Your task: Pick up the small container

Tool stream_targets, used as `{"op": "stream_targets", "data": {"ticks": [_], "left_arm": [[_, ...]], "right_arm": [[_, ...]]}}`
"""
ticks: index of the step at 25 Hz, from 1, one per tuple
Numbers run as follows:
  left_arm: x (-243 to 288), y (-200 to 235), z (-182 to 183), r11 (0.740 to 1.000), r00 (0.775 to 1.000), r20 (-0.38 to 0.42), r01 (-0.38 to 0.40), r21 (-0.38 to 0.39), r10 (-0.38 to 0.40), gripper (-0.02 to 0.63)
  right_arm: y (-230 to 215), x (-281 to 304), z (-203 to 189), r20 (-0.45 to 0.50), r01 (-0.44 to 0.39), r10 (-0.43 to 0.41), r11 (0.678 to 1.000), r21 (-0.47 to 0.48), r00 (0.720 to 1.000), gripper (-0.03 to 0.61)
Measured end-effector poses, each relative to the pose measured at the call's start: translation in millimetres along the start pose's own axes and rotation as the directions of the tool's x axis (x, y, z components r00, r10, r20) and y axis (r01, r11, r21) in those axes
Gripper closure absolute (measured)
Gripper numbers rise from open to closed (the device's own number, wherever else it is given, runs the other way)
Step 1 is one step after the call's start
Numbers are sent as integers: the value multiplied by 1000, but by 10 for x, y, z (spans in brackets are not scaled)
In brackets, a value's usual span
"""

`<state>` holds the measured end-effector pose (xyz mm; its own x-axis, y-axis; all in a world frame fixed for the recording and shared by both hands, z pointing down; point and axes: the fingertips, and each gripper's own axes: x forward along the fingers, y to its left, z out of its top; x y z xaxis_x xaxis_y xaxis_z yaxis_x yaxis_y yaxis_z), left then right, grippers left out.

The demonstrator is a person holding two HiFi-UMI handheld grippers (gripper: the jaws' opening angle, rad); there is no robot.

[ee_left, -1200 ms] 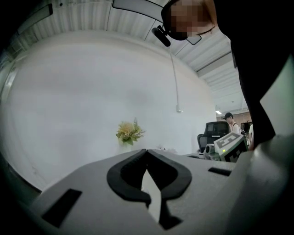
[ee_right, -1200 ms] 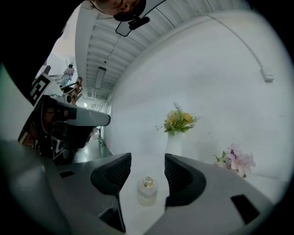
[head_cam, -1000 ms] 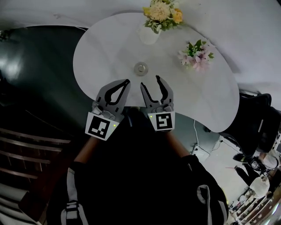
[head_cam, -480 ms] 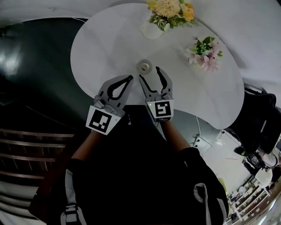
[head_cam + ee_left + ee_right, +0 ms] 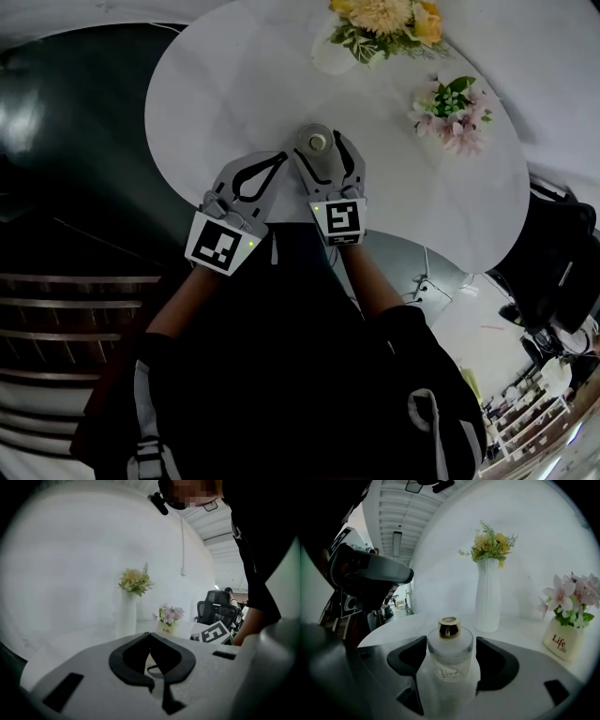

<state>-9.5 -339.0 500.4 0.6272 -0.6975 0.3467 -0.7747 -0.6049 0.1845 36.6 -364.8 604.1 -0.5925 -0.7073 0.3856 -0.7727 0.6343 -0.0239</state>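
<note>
The small container (image 5: 317,142) is a clear glass bottle with a gold cap, standing upright on the round white table (image 5: 234,84). My right gripper (image 5: 319,147) straddles it. In the right gripper view the bottle (image 5: 450,660) stands between the two black pads (image 5: 411,657). The jaws are opening and the pads sit close beside the glass without pressing it. My left gripper (image 5: 279,157) is just to the left of the bottle, its tips together and nothing held. In its own view the left gripper (image 5: 150,634) has its jaws meeting.
A tall white vase of yellow flowers (image 5: 333,56) (image 5: 488,595) stands at the table's far side. A small pot of pink flowers (image 5: 459,117) (image 5: 565,641) is to the right. A black office chair (image 5: 553,253) stands beyond the table's right edge. The near table edge lies under my grippers.
Both grippers moved forward over the table. The right one, jaws spreading wider, slid around the bottle, which earlier stood ahead of its tips. The left stayed shut.
</note>
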Motion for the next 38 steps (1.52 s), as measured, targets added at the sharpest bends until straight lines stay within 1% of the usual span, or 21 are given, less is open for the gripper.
{"op": "stream_targets", "data": {"ticks": [4,8,12,16,19,23,26,29,32,33,36,38], "left_arm": [[14,39,-87,1000,1000,-27,0,-5,0,606],[3,60,-140,1000,999,-40,1,-18,-2,606],[-14,104,-178,1000,999,-51,3,-30,-4,606],[-33,128,-194,1000,998,-55,8,-26,-9,606],[-39,118,-180,1000,998,-55,16,-20,-17,606],[-41,108,-127,1000,999,-48,22,-13,-23,606],[-39,89,-67,1000,999,-37,28,1,-28,606],[-42,53,12,999,999,-18,34,13,-34,606],[-61,3,91,999,999,-6,35,19,-35,606],[-61,-9,132,999,999,4,38,34,-39,606],[-33,-16,344,991,997,58,51,126,-59,606],[-34,-14,488,989,994,92,47,142,-60,606]], "right_arm": [[23,106,-28,8,2,-2,1000,-1,1000,249],[-8,156,-13,5,26,-25,1000,-17,1000,249],[-4,199,-35,36,41,-43,999,31,998,249],[-8,203,-25,46,52,-53,998,36,998,249],[-35,185,-49,31,48,-51,996,71,998,244],[-45,130,-12,16,48,-50,995,92,999,244],[-47,41,135,37,61,-65,993,97,997,242],[-72,-70,307,50,81,-85,994,76,995,242],[-106,-207,510,68,107,-113,991,85,991,242],[-126,-255,574,74,117,-123,990,79,990,242],[-220,-392,839,108,156,-162,985,69,981,242],[-279,-502,1034,135,184,-193,980,73,972,242]]}}
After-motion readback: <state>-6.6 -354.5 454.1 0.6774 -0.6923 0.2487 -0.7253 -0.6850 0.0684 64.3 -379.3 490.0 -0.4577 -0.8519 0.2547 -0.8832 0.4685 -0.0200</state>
